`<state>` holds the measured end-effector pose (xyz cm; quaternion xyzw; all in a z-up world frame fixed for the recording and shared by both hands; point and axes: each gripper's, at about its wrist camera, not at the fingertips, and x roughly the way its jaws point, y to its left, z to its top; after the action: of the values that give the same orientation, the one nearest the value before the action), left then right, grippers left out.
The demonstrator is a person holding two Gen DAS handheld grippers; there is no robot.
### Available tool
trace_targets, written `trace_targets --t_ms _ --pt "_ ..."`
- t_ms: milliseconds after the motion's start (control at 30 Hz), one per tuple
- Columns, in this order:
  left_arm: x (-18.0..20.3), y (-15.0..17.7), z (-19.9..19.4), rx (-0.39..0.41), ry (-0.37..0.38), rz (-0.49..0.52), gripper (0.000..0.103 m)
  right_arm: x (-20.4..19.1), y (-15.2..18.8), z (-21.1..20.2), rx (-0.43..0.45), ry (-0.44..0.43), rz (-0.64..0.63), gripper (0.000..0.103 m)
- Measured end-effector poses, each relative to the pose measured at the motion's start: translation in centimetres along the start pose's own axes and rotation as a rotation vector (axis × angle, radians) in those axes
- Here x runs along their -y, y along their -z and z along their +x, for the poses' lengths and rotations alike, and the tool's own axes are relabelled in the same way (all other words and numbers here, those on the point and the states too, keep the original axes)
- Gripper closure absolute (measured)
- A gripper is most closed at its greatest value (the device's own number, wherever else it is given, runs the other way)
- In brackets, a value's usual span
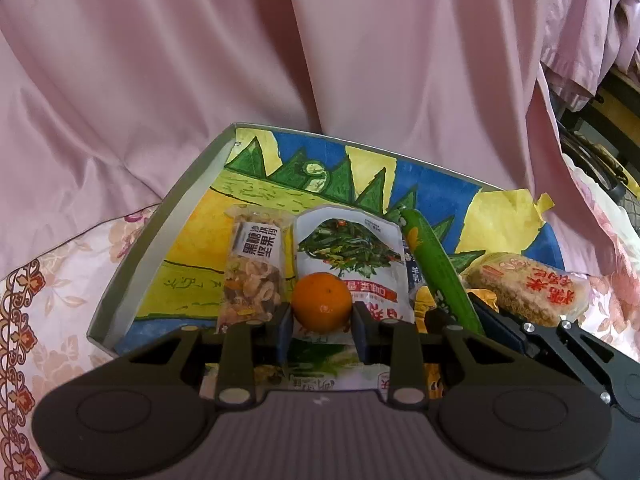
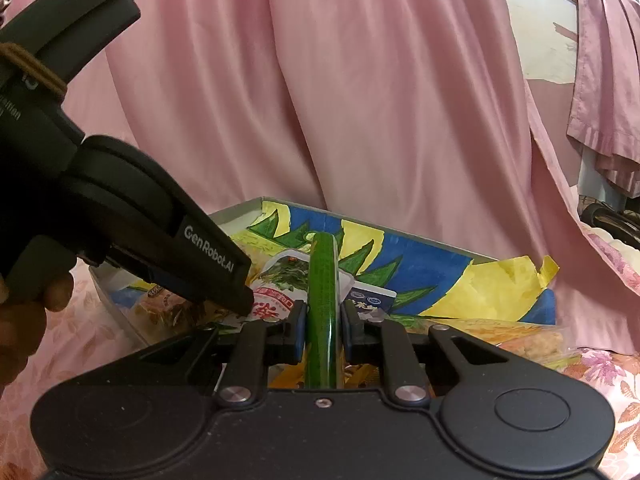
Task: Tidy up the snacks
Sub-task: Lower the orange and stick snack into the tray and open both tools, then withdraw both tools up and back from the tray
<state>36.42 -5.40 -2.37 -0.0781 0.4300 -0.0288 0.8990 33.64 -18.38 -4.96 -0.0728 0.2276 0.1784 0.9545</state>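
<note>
A shallow grey box (image 1: pixel 168 216) with a painted blue, yellow and green lining holds the snacks. My left gripper (image 1: pixel 322 320) is shut on a small orange (image 1: pixel 321 302), just above a white packet with a picture of greens (image 1: pixel 352 248). A clear nut packet (image 1: pixel 252 264) lies to its left, a rice cracker packet (image 1: pixel 528 284) to the right. My right gripper (image 2: pixel 323 322) is shut on a long green stick snack (image 2: pixel 322 308) that points into the box (image 2: pixel 420 240). The right gripper (image 1: pixel 500 320) shows at the lower right of the left wrist view, holding the green stick (image 1: pixel 436 268).
Pink curtain fabric (image 1: pixel 280 40) hangs close behind the box. A flowered pink cloth (image 1: pixel 48 280) covers the surface around it. A hand (image 2: pixel 24 312) holds the left gripper's handle (image 2: pixel 120 216) at the left of the right wrist view. Dark clutter (image 1: pixel 600 160) sits at the far right.
</note>
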Motion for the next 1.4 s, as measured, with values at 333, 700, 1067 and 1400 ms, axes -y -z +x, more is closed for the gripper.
trace_targets --t_ms 333,700,1067,1400 --pt "0.1 0.2 -0.1 -0.012 -0.007 -0.023 0.068 0.1 0.0 -0.1 -0.002 0.004 -0.004 0.082" --pt "0.0 -0.3 -1.4 0.024 -0.004 -0.050 0.058 0.0 -0.4 -0.8 0.008 0.016 -0.006 0.072" --pt "0.4 -0.5 -6.2 0.139 0.008 -0.067 0.037 0.4 -3.0 -5.1 0.087 0.057 0.016 0.048" --pt "-0.6 0.7 -12.2 0.249 -0.028 -0.060 0.006 0.7 -5.7 -10.6 0.172 0.086 0.092 0.017"
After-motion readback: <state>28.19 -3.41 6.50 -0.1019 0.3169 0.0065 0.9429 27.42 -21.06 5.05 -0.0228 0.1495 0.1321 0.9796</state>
